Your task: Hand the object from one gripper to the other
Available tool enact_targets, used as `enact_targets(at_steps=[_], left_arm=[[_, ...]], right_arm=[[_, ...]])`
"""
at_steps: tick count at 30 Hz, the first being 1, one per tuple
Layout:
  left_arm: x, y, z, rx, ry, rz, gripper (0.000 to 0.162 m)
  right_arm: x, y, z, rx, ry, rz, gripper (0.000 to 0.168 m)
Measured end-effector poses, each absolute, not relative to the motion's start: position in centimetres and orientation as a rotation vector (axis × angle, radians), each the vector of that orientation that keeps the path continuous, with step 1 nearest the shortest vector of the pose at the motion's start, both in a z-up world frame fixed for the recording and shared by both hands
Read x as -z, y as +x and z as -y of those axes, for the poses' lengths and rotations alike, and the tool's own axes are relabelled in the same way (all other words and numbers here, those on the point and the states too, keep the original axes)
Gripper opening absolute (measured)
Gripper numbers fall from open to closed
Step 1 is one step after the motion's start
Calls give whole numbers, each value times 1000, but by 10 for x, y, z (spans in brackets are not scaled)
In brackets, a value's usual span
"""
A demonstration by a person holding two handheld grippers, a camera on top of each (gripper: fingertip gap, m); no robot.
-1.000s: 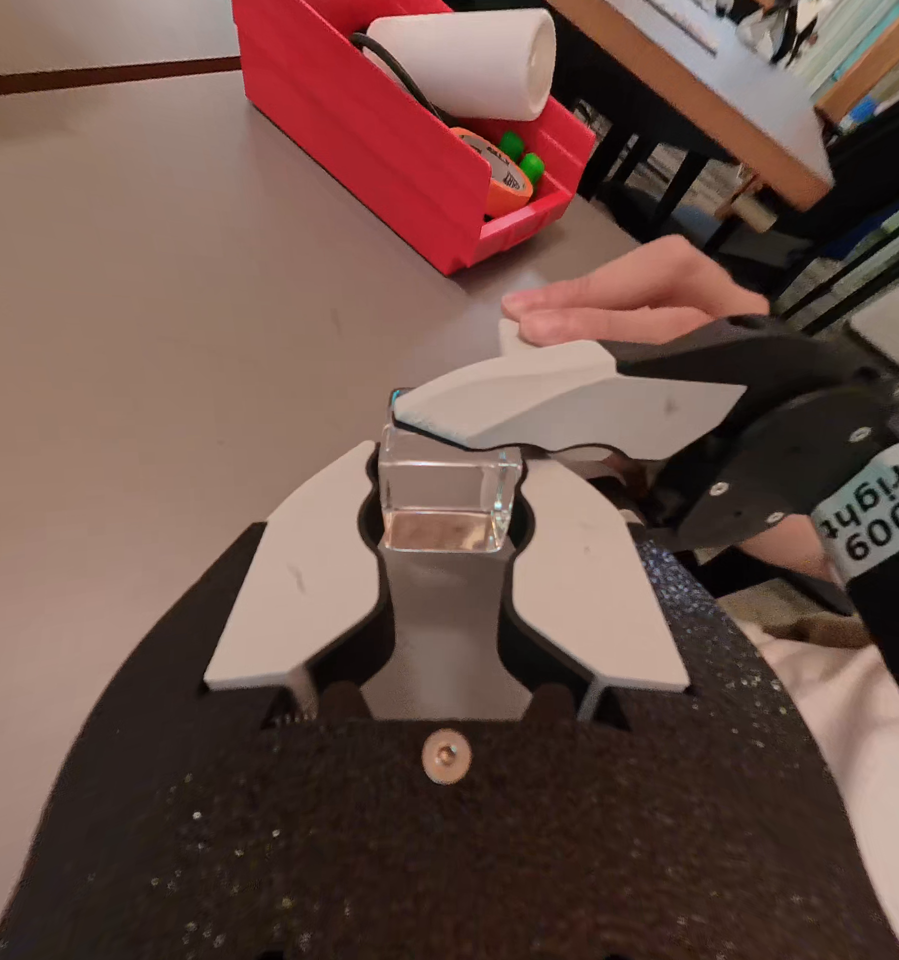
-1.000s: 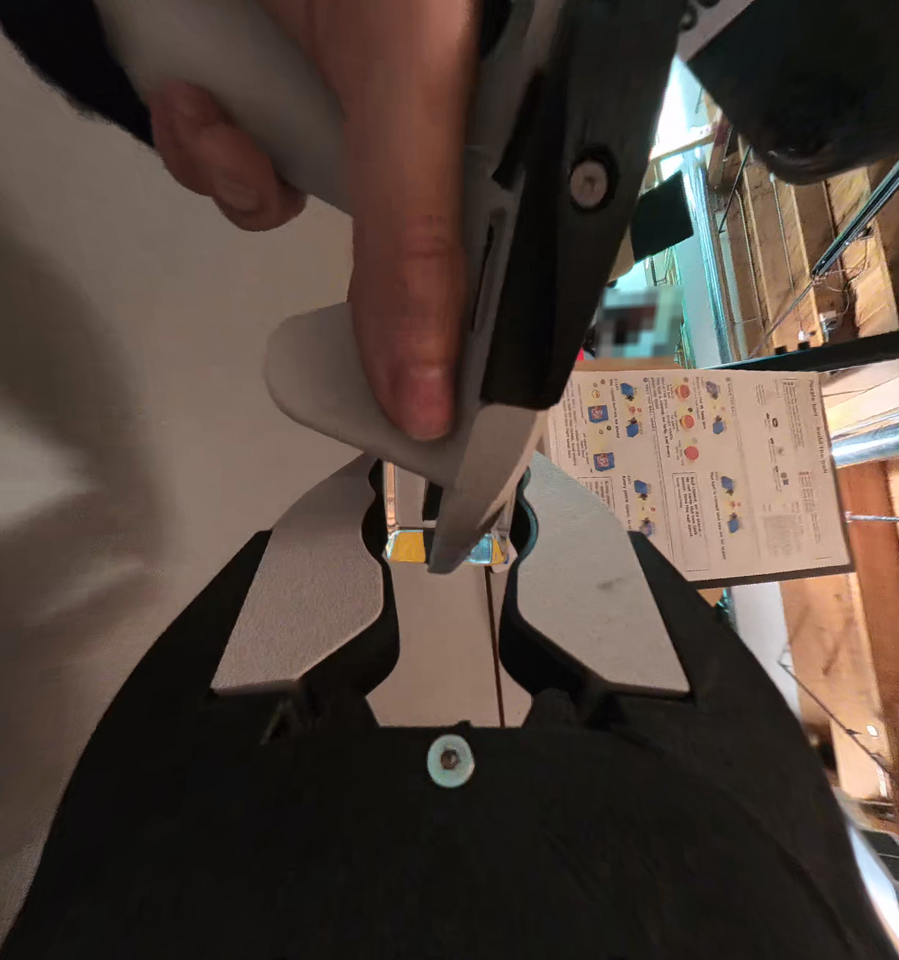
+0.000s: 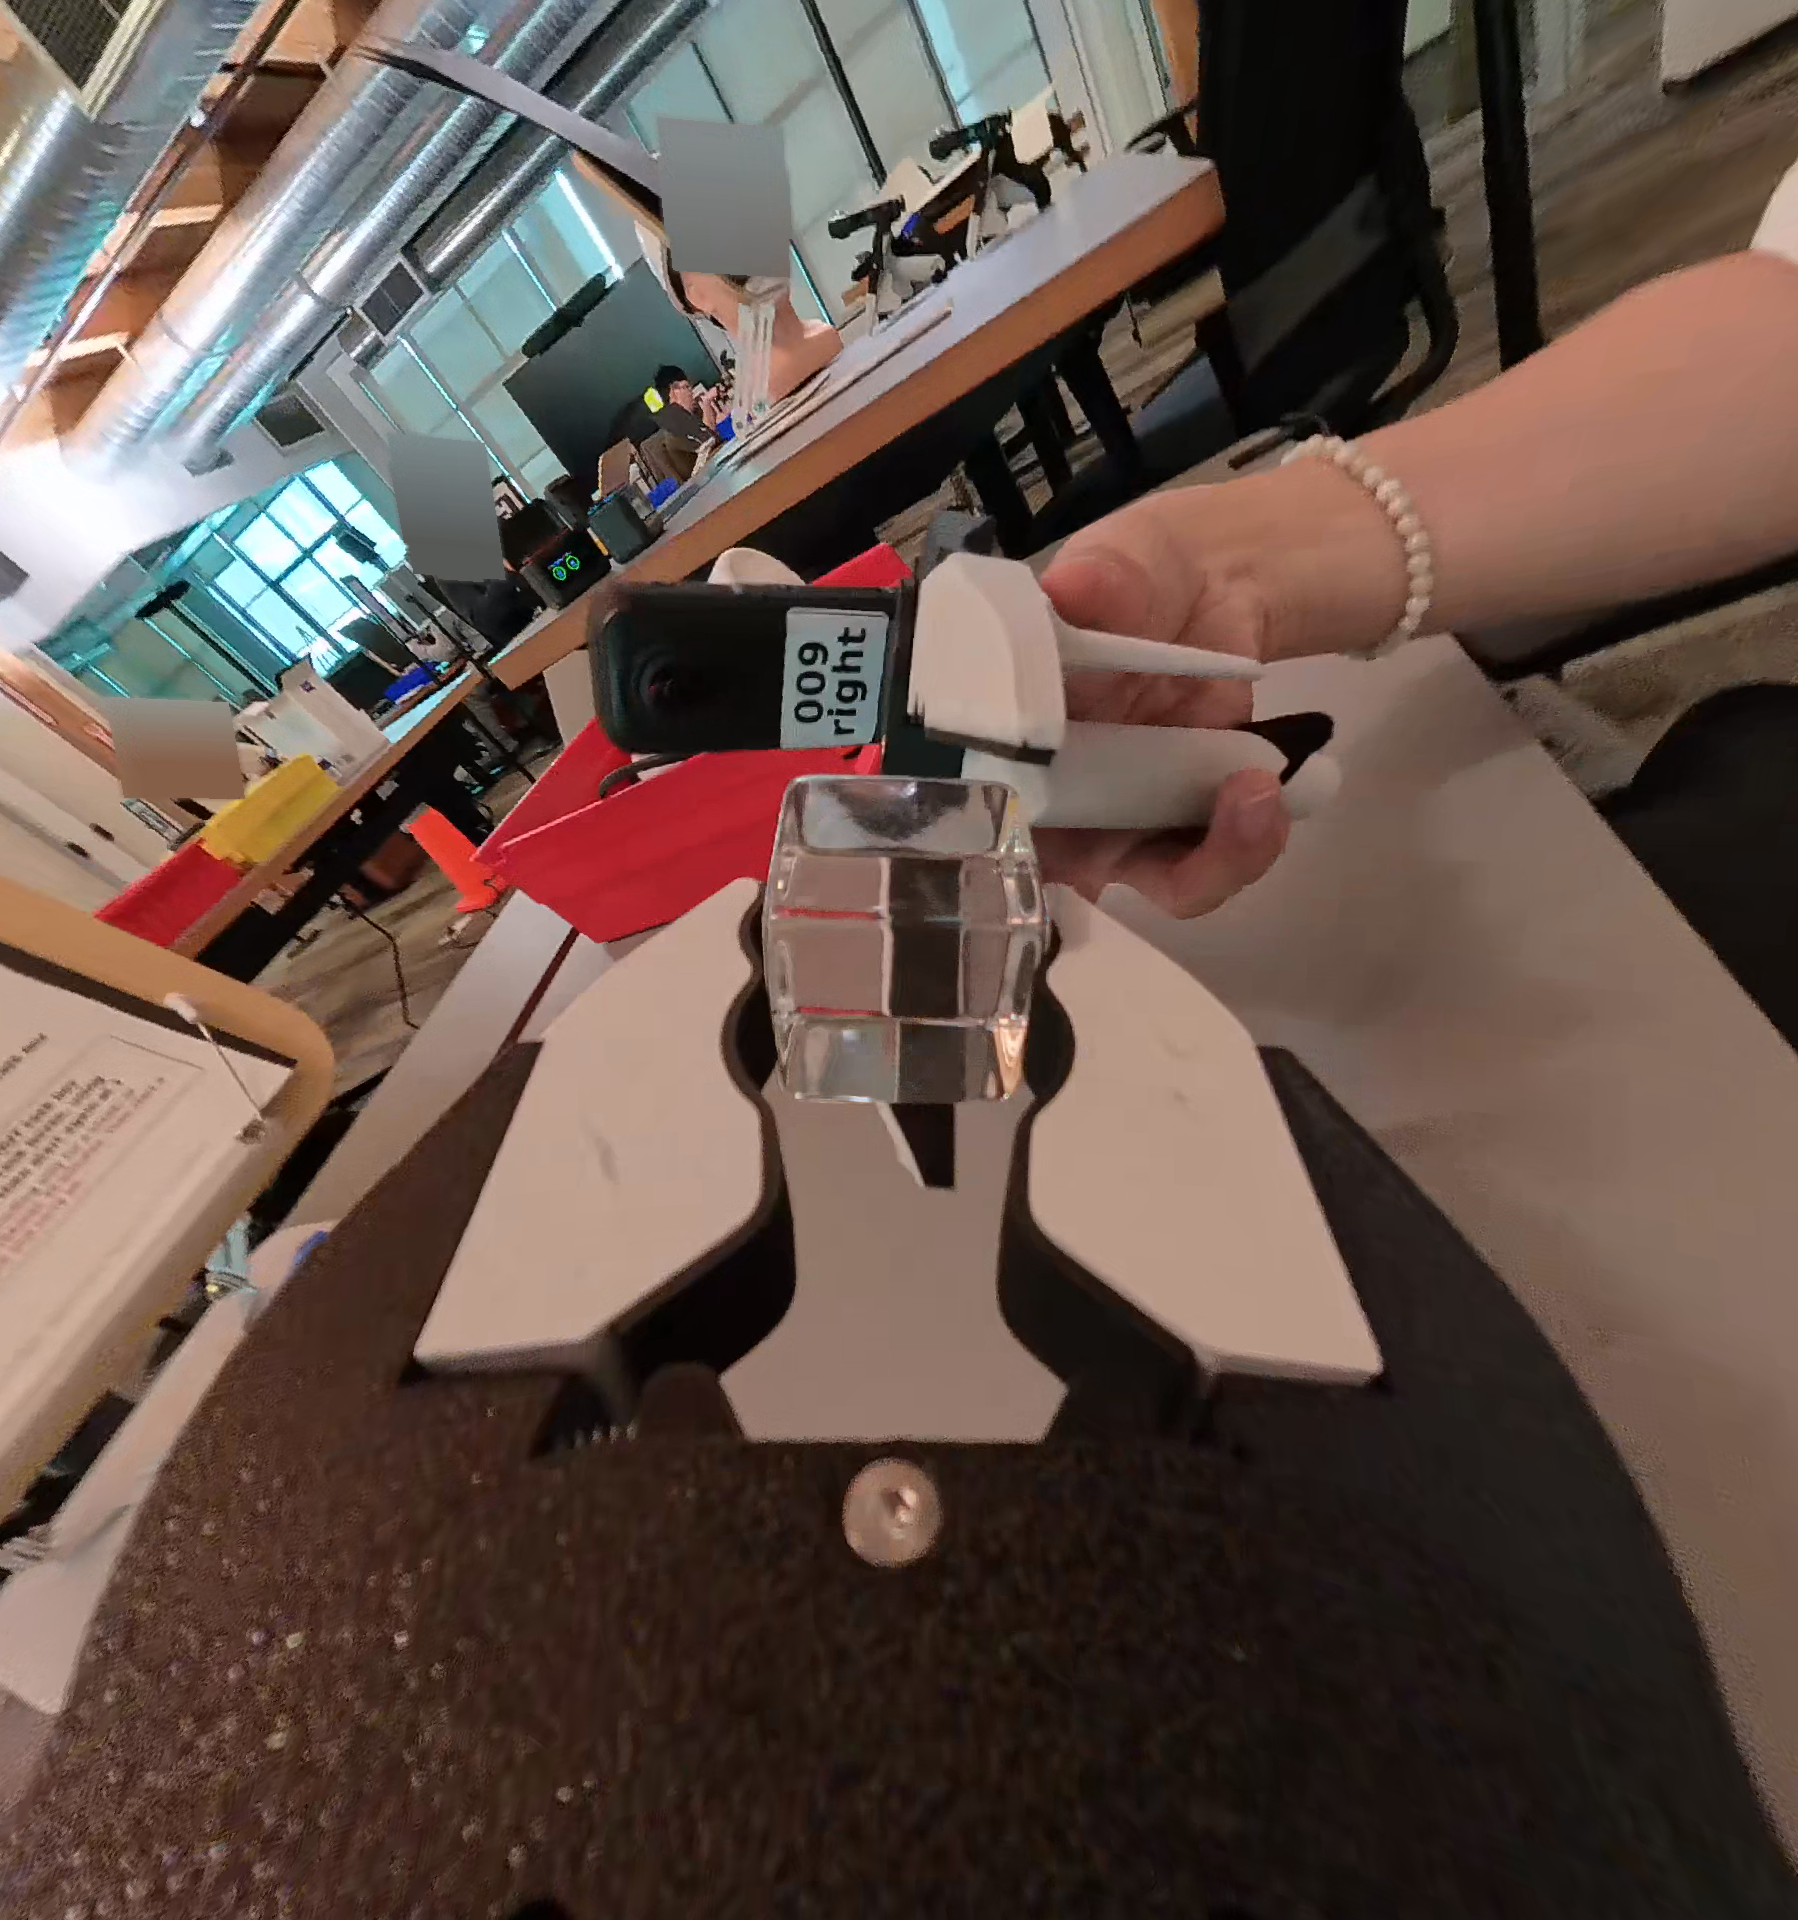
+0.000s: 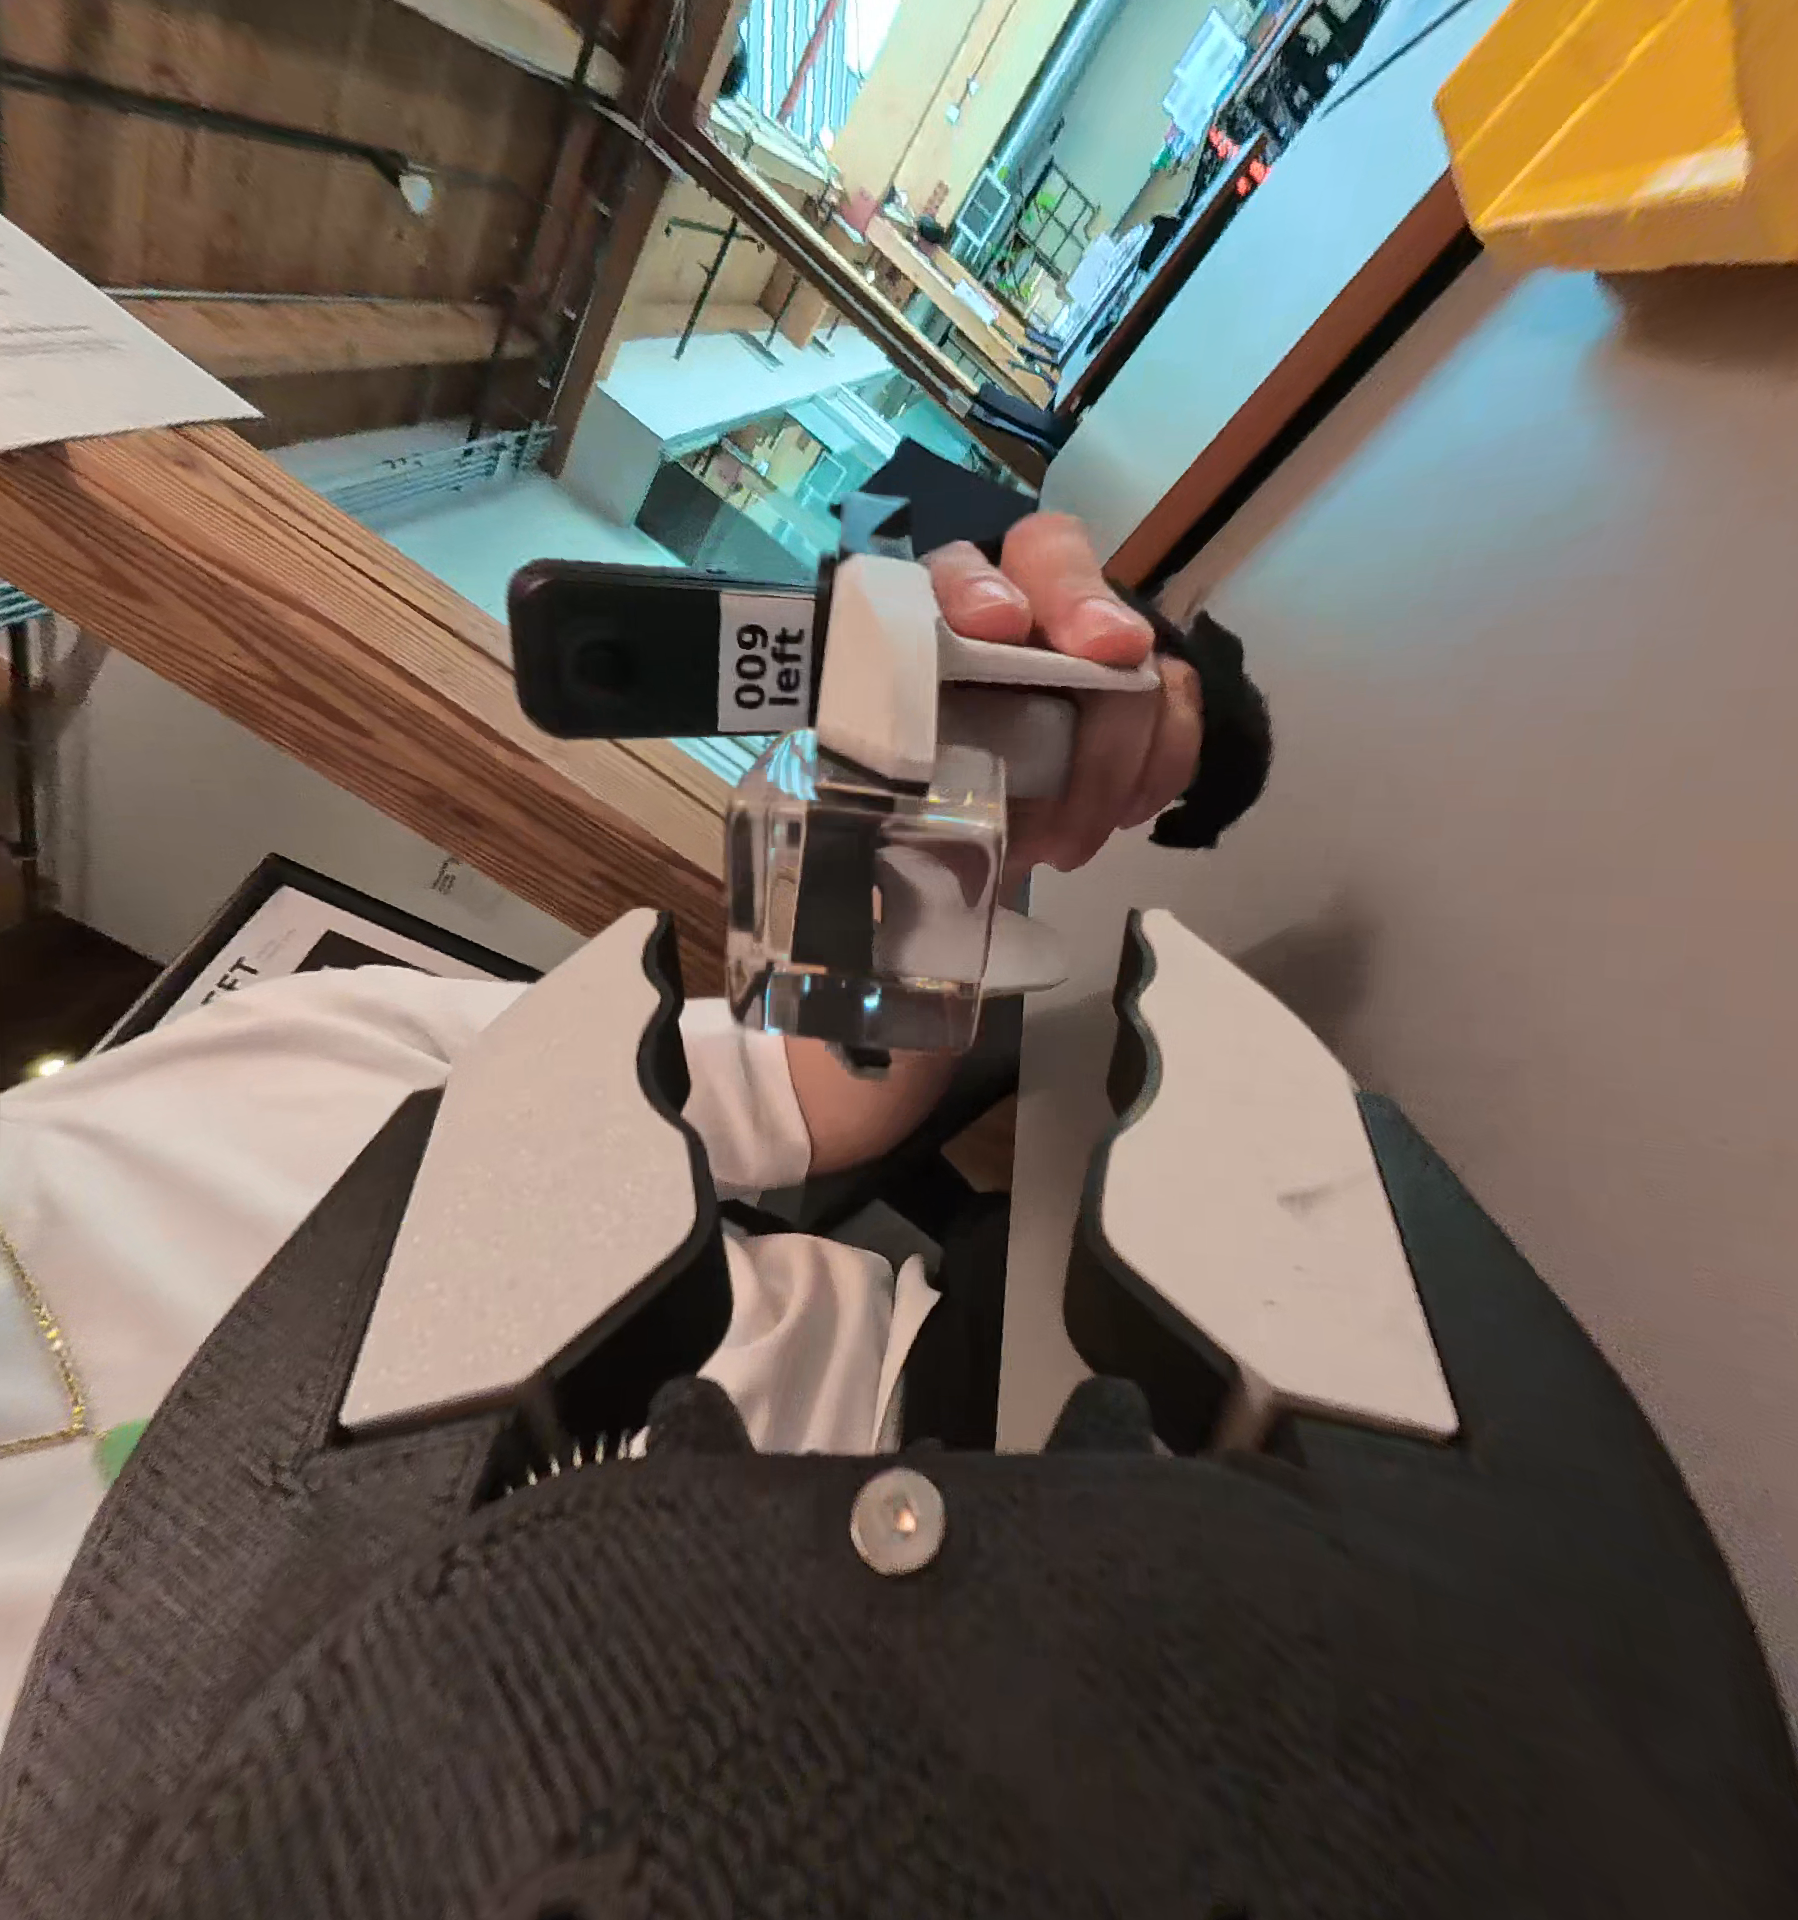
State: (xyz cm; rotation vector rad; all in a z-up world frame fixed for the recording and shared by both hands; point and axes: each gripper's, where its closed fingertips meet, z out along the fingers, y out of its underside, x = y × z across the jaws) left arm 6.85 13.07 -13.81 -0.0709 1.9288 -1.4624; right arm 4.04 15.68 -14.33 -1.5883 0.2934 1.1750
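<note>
The clear cube (image 3: 900, 951) sits up in the air, pinched between the two white fingers (image 3: 1165, 1122) of the left gripper (image 3: 900, 997). Those fingers are closed tight on two opposite flat sides of it.

The right gripper (image 4: 900, 997) faces the cube from the other way. Its fingers (image 4: 562, 1153) are spread wide and hold nothing. In the right wrist view the cube (image 4: 869, 904) floats just past their tips and does not touch them.

The cube looks hard and smooth, like glass or clear plastic. It will not squash, but it is probably slippery, and it may chip if it drops onto the grey surface (image 3: 1497, 935) below. It looks solid, so it may be a bit heavy for its size. The best spots to grab are the two flat sides that are still bare, in the middle and away from the round corners.
</note>
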Motion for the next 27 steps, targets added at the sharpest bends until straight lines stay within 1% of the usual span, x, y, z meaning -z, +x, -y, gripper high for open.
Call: enact_targets(at_steps=[2,5,6,12,13,14,15,16,18,21,22,24,27], left_arm=[[143,68,-125,1402,-22,-1943,45],[154,68,-119,1340,28,-1979,45],[155,69,-119,1338,25,-1979,45],[159,76,-122,1335,-67,-1984,45],[158,79,-123,1330,-104,-1975,47],[156,82,-125,1328,-140,-1956,52],[153,83,-127,1342,-170,-1934,61],[150,84,-129,1376,-204,-1917,66],[143,86,-134,1492,-343,-1915,70],[133,99,-144,1676,-787,-1922,77],[130,102,-145,1725,-929,-1908,78],[126,101,-142,1800,-1146,-1884,75],[136,94,-128,1781,-1270,-1971,72]], right_arm=[[142,33,-160,-1227,-1571,-285,79],[143,30,-162,-1257,-1568,-296,62],[147,32,-163,-1229,-1582,-295,52],[151,41,-165,-1211,-1587,-326,52],[151,45,-165,-1187,-1583,-321,52],[152,52,-165,-1125,-1589,-327,52],[155,63,-164,-1041,-1608,-343,52],[158,75,-162,-932,-1640,-349,52],[160,101,-155,-636,-1709,-315,52],[163,135,-142,-112,-1855,-232,52],[163,142,-138,59,-1904,-176,52],[162,148,-134,381,-1975,-17,52],[158,140,-139,720,-2004,204,52]])
